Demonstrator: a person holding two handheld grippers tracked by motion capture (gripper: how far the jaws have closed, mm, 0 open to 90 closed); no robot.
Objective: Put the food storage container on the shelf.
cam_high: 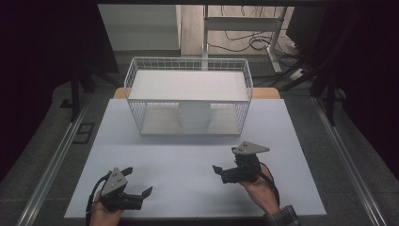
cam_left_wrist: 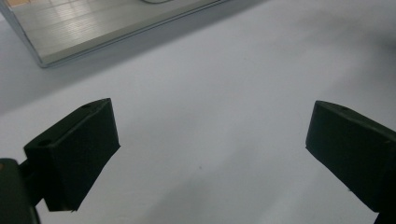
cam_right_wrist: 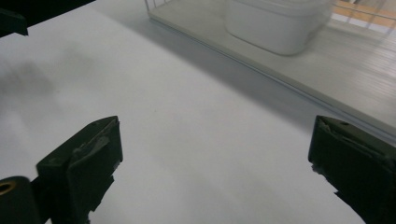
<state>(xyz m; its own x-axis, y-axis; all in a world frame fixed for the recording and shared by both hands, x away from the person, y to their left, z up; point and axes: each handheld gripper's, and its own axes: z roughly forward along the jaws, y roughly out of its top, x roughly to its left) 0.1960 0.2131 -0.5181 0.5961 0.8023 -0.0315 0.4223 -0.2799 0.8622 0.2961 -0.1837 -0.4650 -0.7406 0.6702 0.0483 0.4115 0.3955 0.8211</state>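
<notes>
A white wire rack (cam_high: 133, 70) stands at the back of the white table top (cam_high: 188, 162), with a white board as its upper shelf. A white tub (cam_high: 194, 116) sits on the rack's lower board, under that shelf. My left gripper (cam_high: 139, 180) hovers low at the front left, open, with nothing between its jaws; in the left gripper view (cam_left_wrist: 210, 140) bare table lies between them. My right gripper (cam_high: 224, 159) is at the front right, open and empty, a short way in front of the rack. The right gripper view (cam_right_wrist: 212, 149) shows the tub (cam_right_wrist: 275, 23) ahead.
The rack's lower board (cam_left_wrist: 93, 32) crosses the top of the left gripper view. Metal rails (cam_high: 56, 155) run along both sides of the table. Behind it are a desk frame (cam_high: 277, 33) and cables on the floor.
</notes>
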